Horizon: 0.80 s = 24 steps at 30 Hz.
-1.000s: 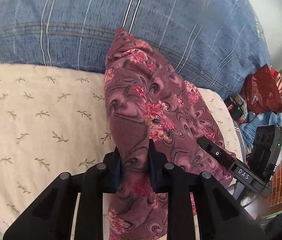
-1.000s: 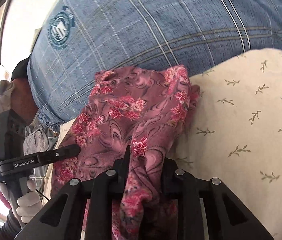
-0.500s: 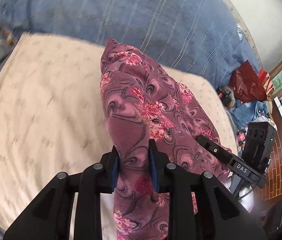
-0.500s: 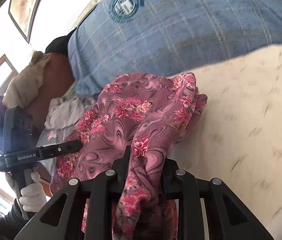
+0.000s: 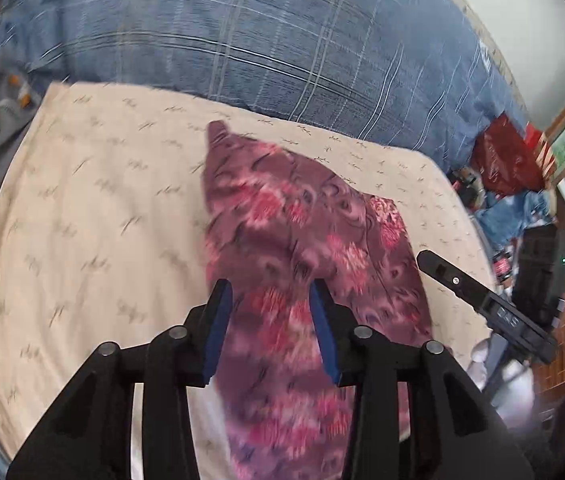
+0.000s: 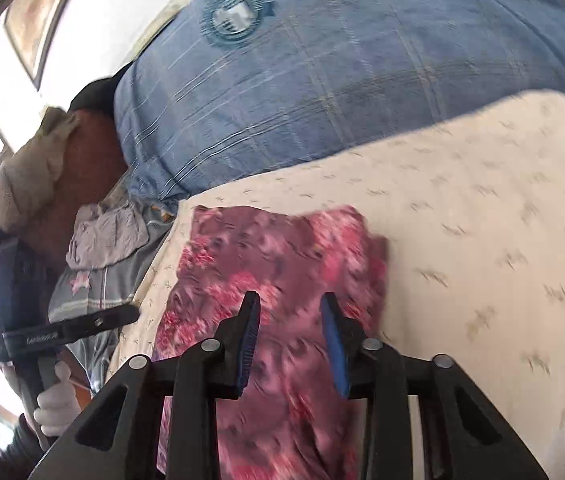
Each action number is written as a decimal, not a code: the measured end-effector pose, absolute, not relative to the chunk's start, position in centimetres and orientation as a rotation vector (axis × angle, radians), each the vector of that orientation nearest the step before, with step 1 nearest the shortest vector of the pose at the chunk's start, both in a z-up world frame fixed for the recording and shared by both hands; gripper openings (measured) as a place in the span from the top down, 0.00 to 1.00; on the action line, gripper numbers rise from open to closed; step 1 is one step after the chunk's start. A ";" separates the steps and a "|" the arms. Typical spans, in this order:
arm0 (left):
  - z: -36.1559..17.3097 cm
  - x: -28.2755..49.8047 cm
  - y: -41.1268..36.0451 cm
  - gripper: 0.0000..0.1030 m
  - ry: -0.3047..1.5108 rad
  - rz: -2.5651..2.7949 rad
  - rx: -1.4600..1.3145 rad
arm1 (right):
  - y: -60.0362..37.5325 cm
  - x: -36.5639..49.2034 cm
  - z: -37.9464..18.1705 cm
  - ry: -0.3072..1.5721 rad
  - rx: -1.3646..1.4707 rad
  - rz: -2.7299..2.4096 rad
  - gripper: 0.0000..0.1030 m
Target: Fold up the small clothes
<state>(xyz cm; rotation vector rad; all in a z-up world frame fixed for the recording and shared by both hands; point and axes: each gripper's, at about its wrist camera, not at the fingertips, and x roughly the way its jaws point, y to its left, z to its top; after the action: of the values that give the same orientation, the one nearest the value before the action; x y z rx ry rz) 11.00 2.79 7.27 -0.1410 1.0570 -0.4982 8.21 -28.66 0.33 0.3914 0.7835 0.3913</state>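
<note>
A maroon floral garment (image 5: 302, 248) lies spread on the cream leaf-print sheet (image 5: 94, 220); it also shows in the right wrist view (image 6: 274, 264). My left gripper (image 5: 270, 300) is open, its blue pads apart above the near part of the cloth. My right gripper (image 6: 290, 312) is open too, above the cloth's near edge. Each gripper shows in the other's view: the right one (image 5: 482, 304) at the right, the left one (image 6: 66, 328) at the left, held by a gloved hand. The frames are blurred by motion.
A large blue plaid pillow (image 5: 262, 32) lies along the far side of the sheet. Grey clothes (image 6: 106, 236) are piled at the left of the bed. A red bag (image 5: 502, 160) and blue cloth (image 5: 514, 212) lie at the right.
Both grippers held the garment up, shut on it. They have opened, and the garment has dropped flat onto the sheet. Both views have pulled back and up.
</note>
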 end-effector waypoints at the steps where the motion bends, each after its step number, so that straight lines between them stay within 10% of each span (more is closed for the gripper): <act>1: 6.7 12.0 1.7 0.63 1.063 -0.488 -0.106 | -27.8 9.0 0.5 0.777 0.351 0.403 0.76; 7: 0.8 18.5 -1.0 0.48 1.157 -0.302 0.031 | -27.8 14.7 -4.2 0.939 0.251 0.285 1.00; 24: 1.0 8.8 1.3 0.42 1.134 -0.420 0.083 | -27.5 5.7 -3.9 0.837 0.283 0.395 0.83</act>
<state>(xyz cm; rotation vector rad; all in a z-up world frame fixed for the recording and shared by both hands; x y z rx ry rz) 8.84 1.28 0.99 0.0828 1.1342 -0.4197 5.67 -27.49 -3.89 0.2830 0.8371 0.3954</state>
